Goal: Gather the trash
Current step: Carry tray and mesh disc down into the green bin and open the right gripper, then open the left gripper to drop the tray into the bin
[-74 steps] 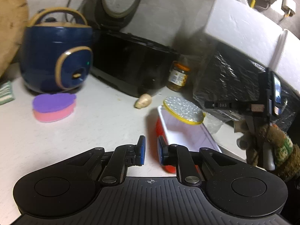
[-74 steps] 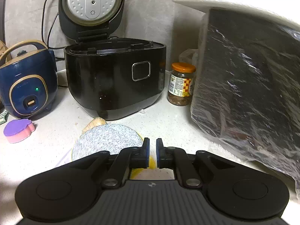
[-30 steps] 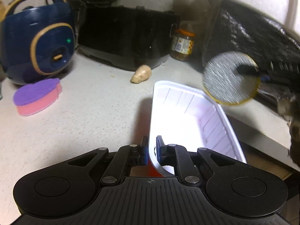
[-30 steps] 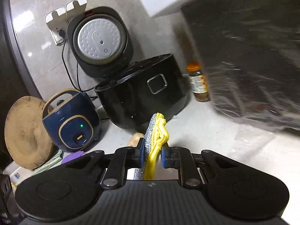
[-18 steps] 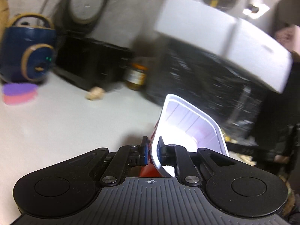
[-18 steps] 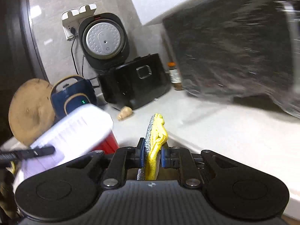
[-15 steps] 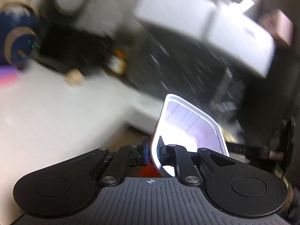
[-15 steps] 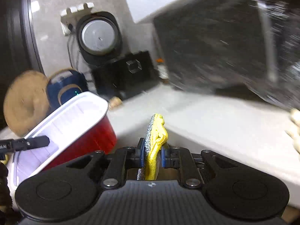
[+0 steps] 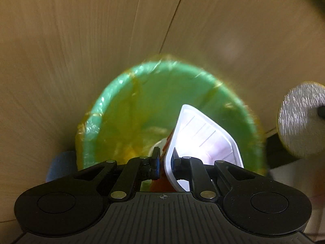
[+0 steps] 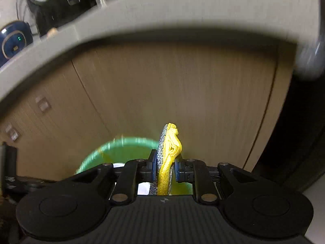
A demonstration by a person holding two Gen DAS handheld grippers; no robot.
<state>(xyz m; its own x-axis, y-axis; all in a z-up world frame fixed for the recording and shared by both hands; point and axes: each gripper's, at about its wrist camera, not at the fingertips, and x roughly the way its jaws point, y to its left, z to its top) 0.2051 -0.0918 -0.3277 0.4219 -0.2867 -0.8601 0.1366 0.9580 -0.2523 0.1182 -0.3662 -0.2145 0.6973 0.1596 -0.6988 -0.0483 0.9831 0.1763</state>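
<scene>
A green bin (image 9: pixel 142 101) with a yellowish liner stands on the floor below both grippers. My left gripper (image 9: pixel 165 163) holds the rim of a white container with a red outside (image 9: pixel 203 138), tilted over the bin's mouth. Its jaws are opening, with the rim still between them. My right gripper (image 10: pixel 165 170) is shut on a round grey and yellow scouring pad (image 10: pixel 170 148), held on edge above the bin (image 10: pixel 97 154). In the left wrist view the same pad (image 9: pixel 300 120) hangs at the right, beside the bin.
Wooden cabinet doors (image 10: pixel 182 91) rise behind the bin under the grey counter edge (image 10: pixel 142 20). On the counter stand a blue cooker (image 10: pixel 14 38) and a black rice cooker (image 10: pixel 56 6). A blue object (image 9: pixel 59 162) sits left of the bin.
Both grippers have dropped from counter height to just over the green bin, carrying the container and the pad. The left view now points down into the bin.
</scene>
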